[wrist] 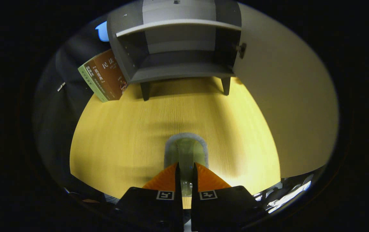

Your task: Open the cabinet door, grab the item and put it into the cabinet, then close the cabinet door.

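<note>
My gripper is shut on the item, a thin greenish piece with a grey rim that sticks out forward from between the fingers, above the yellow wooden table. Beyond it, at the far side of the table, the grey cabinet stands on short dark legs. Its door is swung wide open to the right, hinge showing. Inside I see one shelf board and a bare lower compartment.
Two books lean against the cabinet's left side. The open door forms a tall pale wall along the right of the table. Dark booth cloth hangs to the left. Some clutter lies past the table's near right edge.
</note>
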The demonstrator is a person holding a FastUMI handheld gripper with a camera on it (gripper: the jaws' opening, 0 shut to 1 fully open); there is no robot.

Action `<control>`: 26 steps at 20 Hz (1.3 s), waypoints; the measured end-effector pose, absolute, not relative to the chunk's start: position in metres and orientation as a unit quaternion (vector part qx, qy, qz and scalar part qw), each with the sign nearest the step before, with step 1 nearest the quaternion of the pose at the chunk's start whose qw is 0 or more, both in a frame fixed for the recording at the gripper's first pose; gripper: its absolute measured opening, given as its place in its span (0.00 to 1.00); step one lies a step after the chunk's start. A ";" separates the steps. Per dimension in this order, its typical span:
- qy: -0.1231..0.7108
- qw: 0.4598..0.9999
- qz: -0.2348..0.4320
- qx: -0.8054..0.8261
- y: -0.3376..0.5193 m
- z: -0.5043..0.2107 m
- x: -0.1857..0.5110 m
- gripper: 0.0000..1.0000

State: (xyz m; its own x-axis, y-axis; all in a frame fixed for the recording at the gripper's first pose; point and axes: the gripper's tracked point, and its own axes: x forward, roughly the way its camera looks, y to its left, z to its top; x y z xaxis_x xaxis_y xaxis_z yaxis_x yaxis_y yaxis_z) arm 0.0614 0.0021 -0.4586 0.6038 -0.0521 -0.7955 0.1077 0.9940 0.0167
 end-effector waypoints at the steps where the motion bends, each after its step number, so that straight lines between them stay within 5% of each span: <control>1: 0.433 0.900 -0.046 0.030 0.003 -0.443 0.063 0.14; 26: 0.194 0.979 -0.055 -0.032 0.007 -0.166 0.227 0.13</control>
State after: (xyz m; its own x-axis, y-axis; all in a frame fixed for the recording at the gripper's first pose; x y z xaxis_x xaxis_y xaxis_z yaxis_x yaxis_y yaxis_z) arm 0.2269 0.0073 -0.1660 0.9191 -0.1194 -0.3754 0.0948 0.9920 -0.0834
